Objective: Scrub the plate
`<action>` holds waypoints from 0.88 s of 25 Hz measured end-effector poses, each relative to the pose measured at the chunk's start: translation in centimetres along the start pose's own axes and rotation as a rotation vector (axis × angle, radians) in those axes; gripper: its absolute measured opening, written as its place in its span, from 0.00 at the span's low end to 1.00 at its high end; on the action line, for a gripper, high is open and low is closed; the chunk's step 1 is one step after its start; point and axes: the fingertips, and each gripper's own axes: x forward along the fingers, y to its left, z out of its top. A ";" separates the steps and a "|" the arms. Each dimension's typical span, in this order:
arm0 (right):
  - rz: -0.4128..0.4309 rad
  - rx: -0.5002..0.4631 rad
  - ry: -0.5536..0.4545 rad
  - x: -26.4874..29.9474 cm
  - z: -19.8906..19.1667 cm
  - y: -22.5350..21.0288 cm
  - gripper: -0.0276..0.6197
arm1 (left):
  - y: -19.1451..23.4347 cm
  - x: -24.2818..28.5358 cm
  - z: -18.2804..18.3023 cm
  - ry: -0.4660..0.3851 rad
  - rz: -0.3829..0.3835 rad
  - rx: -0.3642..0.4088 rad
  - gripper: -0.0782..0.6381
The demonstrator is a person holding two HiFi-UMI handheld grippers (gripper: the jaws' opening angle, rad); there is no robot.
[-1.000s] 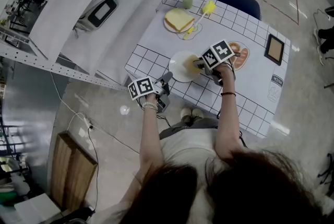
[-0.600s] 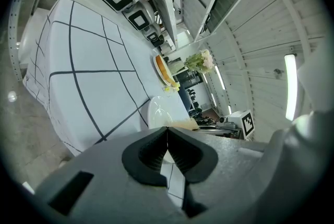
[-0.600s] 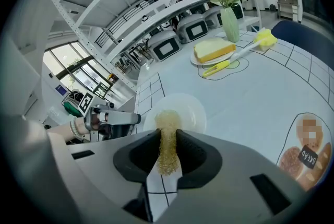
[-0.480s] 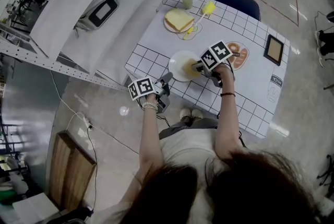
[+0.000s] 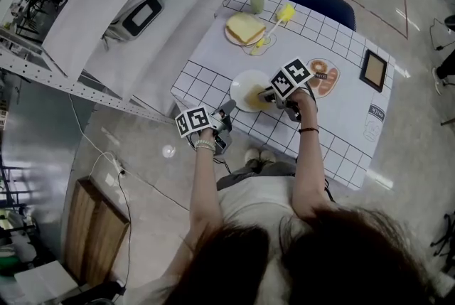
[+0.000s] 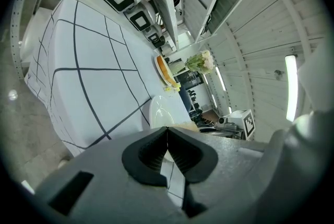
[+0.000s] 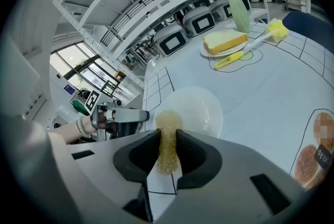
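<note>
1. Head view: the plate (image 5: 243, 87) is sitting mid-frame, near the bench (image 5: 341, 119) front edge. The right tongs (image 5: 269, 93) are working at its right side. The left tongs (image 5: 226, 110) are hovering lower left, apart from it.
2. Left gripper view: the tongs are pressing together on nothing.
3. Right gripper view: the tongs are clamping a yellow scouring pad (image 7: 168, 118), its tip meeting the plate's near rim.
4. Risk: nothing is steadying the plate, so a hard stroke could be pushing it off the edge.
</note>
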 end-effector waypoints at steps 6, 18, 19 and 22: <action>0.033 0.001 0.018 0.7 0.0 0.7 0.17 | 0.3 -0.1 0.0 0.000 0.004 -0.004 0.12; 0.108 0.011 0.026 2.4 0.8 2.0 0.17 | 0.5 -0.2 0.1 -0.001 0.004 -0.020 0.12; 0.113 0.010 0.027 2.5 0.8 2.1 0.17 | 0.6 -0.2 0.1 -0.001 0.005 -0.018 0.12; 0.119 0.005 0.023 2.9 1.1 2.2 0.17 | 0.7 -0.2 0.2 -0.001 0.007 -0.018 0.12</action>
